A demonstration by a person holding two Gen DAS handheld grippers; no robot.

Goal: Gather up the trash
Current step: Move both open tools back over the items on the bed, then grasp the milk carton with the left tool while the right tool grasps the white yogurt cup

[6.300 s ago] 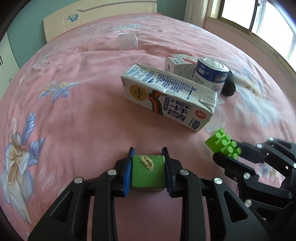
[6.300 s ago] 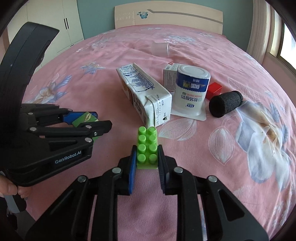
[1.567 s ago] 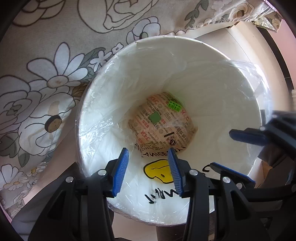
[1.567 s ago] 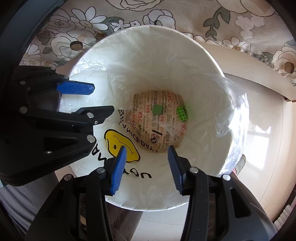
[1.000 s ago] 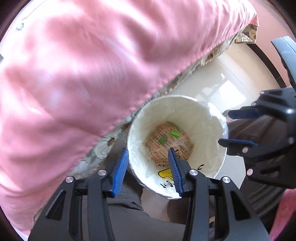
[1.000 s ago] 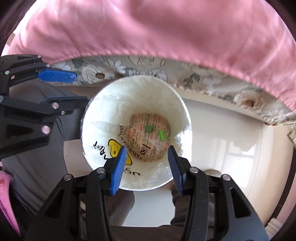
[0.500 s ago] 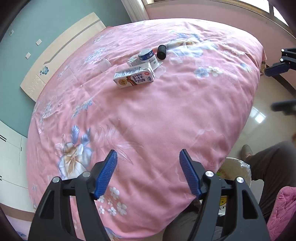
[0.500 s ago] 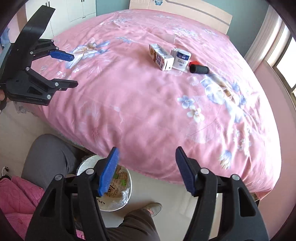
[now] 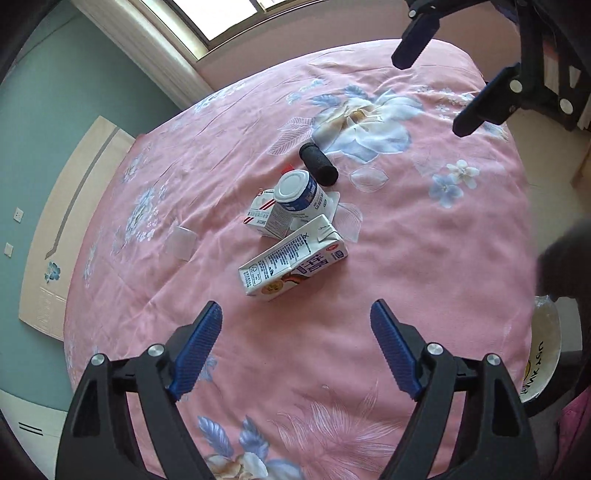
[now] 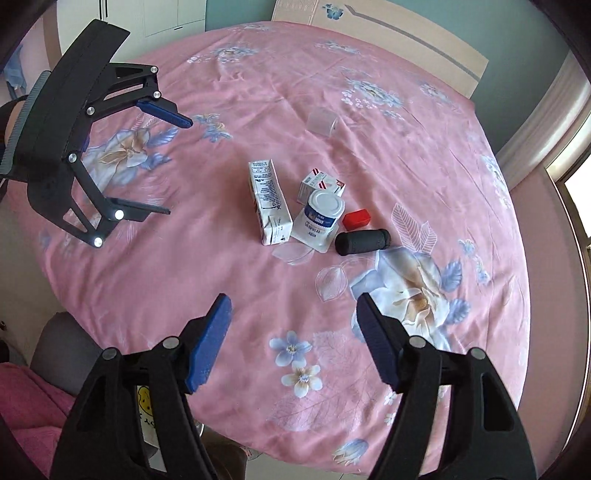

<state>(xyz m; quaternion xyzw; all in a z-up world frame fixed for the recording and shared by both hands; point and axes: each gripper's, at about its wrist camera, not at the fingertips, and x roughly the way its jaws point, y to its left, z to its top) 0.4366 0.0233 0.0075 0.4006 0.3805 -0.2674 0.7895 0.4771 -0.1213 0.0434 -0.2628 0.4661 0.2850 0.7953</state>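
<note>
A home bedroom is showing here: a bed [image 10: 406, 155] wearing a pink floral sheet is filling the view, a pale headboard [image 10: 388, 26] is standing against a teal wall, white wardrobe doors [image 10: 173, 14] are showing behind, and a curtain [image 9: 159, 48] is hanging by a sunlit window [image 9: 221, 18].

Legible text is scarce in both views.

Milk carton [image 9: 293, 260], lying on its side: the side panel carries blocks of fine black print, too small to read. Large blue Chinese characters sit on the front face beside a red round logo; the characters cannot be made out.

White can [image 10: 322, 216], upright: blue label band with white lettering, unreadable at this size.

Small box [image 10: 320, 185] behind the can: red and white stripes, print too small to read.

White bin [image 9: 540, 356] at the bed's edge: black hand-style lettering and a yellow face mark, letters cut off and not legible.
</note>
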